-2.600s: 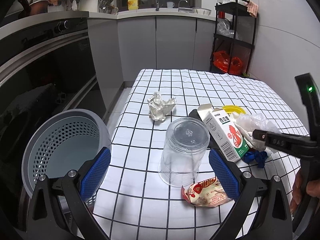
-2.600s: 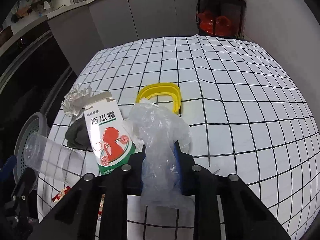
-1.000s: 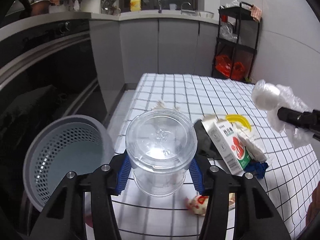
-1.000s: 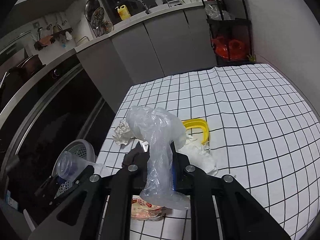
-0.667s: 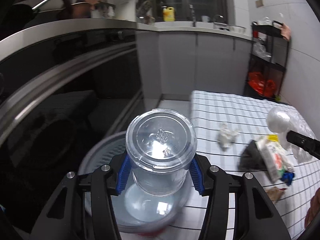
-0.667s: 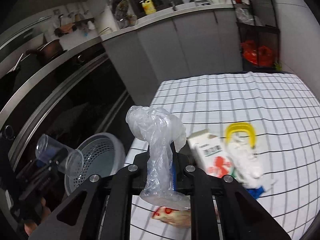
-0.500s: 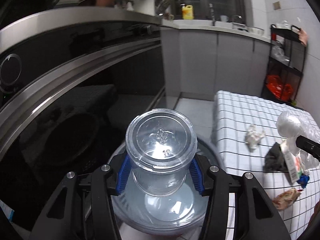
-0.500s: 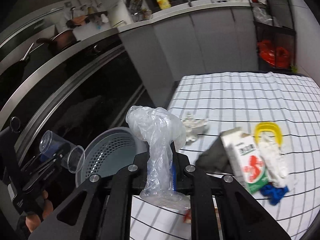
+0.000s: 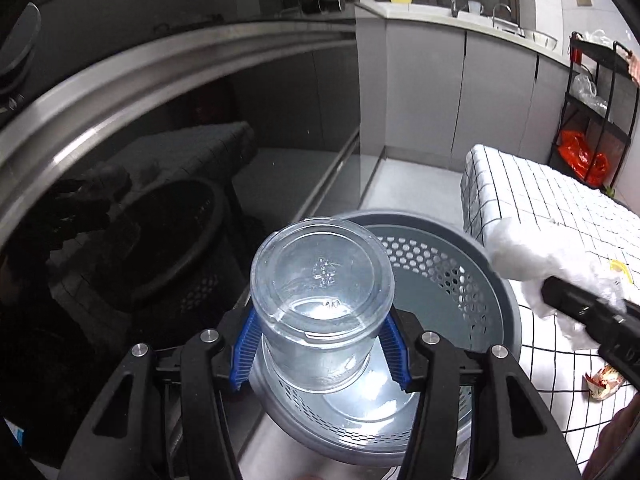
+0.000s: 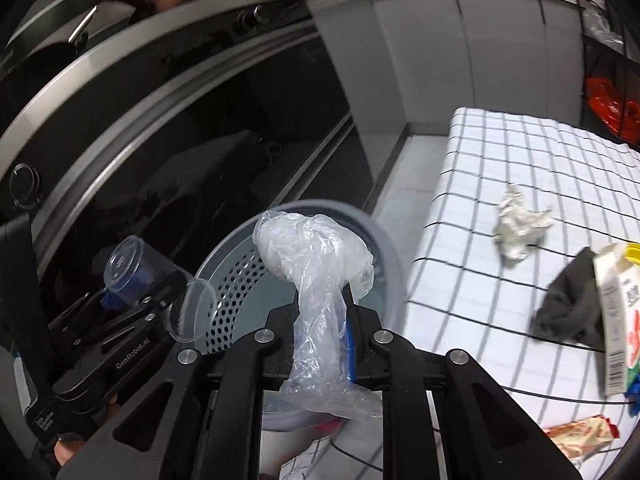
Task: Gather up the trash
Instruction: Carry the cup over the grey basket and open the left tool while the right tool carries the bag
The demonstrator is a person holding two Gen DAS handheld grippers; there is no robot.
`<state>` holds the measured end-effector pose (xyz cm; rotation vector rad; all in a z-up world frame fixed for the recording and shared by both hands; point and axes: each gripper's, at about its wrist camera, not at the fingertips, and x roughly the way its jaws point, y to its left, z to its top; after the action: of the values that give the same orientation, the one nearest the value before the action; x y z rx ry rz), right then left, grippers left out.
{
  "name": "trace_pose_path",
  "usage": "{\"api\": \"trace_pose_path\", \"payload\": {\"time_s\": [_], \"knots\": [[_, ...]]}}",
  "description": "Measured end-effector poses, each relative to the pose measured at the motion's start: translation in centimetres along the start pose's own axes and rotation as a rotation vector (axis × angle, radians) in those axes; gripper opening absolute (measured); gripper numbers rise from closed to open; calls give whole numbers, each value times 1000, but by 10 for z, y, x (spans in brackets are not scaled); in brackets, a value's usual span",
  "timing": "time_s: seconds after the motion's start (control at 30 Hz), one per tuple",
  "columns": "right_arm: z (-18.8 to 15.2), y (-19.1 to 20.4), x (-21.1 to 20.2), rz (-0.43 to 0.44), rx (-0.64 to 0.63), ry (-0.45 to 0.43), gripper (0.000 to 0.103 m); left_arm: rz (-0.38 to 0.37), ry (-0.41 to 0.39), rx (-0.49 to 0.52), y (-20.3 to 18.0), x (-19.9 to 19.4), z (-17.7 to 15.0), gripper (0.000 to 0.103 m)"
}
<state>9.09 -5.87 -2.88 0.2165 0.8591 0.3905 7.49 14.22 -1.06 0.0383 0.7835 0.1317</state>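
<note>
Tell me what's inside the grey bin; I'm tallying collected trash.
The grey bin shows only bare perforated wall and pale floor. The clear cup hides part of the bottom, so that patch can't be checked.

Grey perforated bin (image 9: 460,276); black-gridded white cloth (image 10: 520,168); possibly red-printed carton (image 10: 618,320).

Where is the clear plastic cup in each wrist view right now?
Left wrist view: the clear plastic cup fills the lower centre, clamped in the left claw above the grey perforated bin.
Right wrist view: the cup sits at the left edge, beside the bin.
Shared landmark: the grey perforated bin.
</note>
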Motion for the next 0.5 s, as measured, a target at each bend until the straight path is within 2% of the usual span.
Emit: {"api": "trace_pose_path", "payload": {"time_s": [0.2,0.33,0.4,0.47,0.5], "knots": [[-4,8,28,19,-13,56,16,-19,39,-1,-1,10,-2,55],[-2,7,35,22,-20,54,19,-26,36,-17,3,10,-2,57],[-2,5,34,22,-20,45,26,-28,39,-24,6,10,-2,60],[0,4,31,21,-18,27,46,-29,39,-30,7,11,-2,63],[0,4,30,21,-15,17,49,-30,37,-33,7,10,-3,65]]}}
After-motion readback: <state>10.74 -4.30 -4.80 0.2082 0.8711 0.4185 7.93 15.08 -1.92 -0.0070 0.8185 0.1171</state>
